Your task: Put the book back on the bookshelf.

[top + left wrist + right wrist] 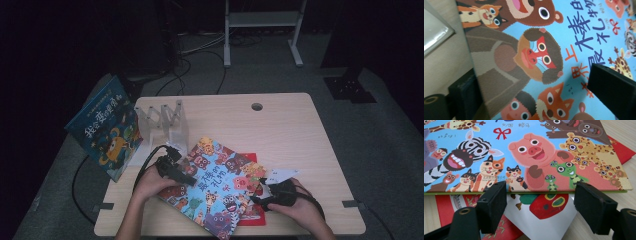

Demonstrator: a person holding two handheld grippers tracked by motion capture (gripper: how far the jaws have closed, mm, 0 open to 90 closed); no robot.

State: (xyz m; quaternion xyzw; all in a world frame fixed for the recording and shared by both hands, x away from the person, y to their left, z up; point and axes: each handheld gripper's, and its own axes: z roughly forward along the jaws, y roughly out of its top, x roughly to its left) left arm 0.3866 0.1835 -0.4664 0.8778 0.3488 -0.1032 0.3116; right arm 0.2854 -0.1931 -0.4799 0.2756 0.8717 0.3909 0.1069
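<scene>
A: Left gripper has the animal picture book by its nine o'clock edge, one jaw above the cover, one beneath. Looks clamped.

B: Probably steadying it. The book lies at the table's six o'clock, over a red book.

A: Right gripper waits at the three o'clock edge, jaws partly spread, gripping nothing.

B: Lined up with that edge, I'd guess for the rack at eleven.
</scene>
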